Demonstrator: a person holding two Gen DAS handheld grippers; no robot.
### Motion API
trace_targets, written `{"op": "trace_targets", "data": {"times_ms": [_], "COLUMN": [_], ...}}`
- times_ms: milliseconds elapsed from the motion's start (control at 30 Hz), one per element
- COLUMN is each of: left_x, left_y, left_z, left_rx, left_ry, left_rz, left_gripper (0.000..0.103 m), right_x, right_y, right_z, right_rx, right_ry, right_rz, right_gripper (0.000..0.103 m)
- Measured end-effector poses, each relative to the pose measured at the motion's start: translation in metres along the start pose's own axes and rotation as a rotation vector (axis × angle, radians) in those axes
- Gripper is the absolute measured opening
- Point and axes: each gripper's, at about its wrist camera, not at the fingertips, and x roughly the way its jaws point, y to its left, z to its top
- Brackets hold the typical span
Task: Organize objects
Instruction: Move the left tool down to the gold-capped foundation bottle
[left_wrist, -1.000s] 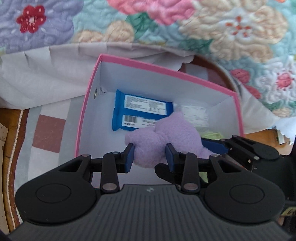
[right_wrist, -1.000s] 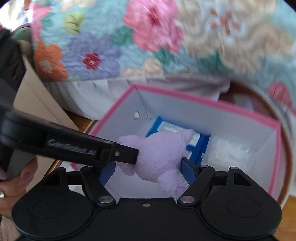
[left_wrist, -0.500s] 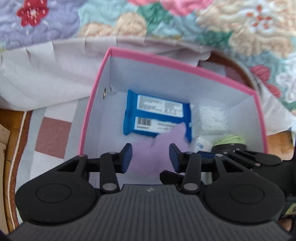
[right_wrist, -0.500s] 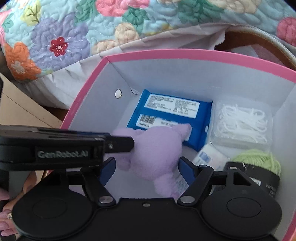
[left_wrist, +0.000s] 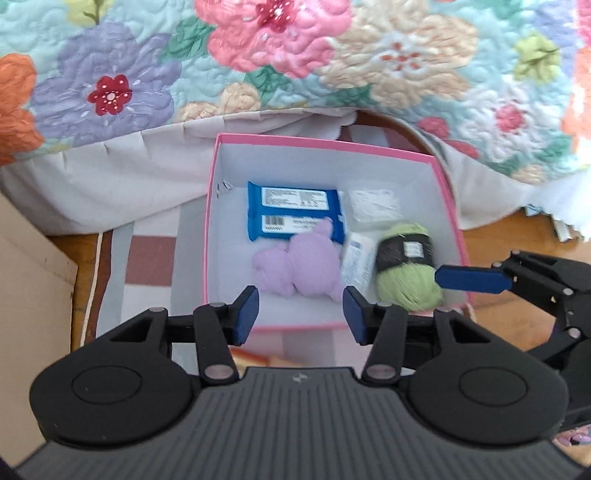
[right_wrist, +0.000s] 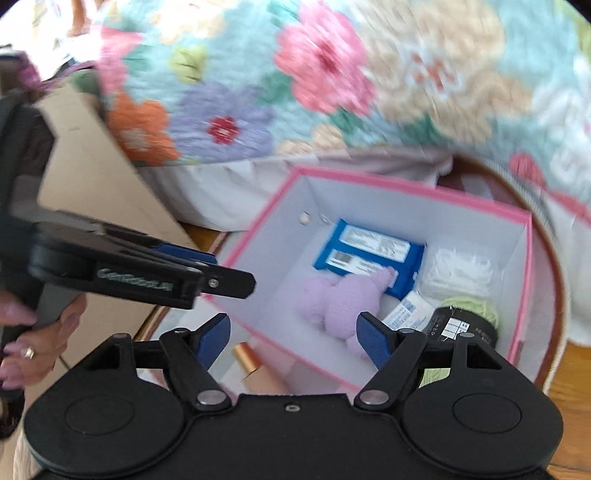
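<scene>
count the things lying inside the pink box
5: blue packet at back, white pack beside it, purple plush in front, small white packet, green yarn. More may be hidden.

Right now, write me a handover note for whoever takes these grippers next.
Left hand-held gripper: jaws opening, nothing between them, above the near edge of the pink box.
Right hand-held gripper: open, empty, above the box's near corner.
In the box: purple plush toy, blue wipes pack, white packet, green yarn ball, small white box.
Done: plush lies in the box.
Left: a gold-capped tube lies outside, by the box's near wall.
</scene>
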Motion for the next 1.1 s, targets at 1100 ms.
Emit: {"op": "trace_targets", "data": {"times_ms": [1100], "left_x": [-0.084], "left_y": [0.004], "left_z": [-0.134], "left_rx": [-0.050], "left_ry": [0.014], "left_rz": [-0.071], "left_gripper": [0.066], "right_x": [-0.058], "right_y": [0.132], "right_z": [-0.096], "right_rx": [-0.414], "right_ry": [-0.012], "right_rz": [-0.012], "right_gripper": [0.080]}}
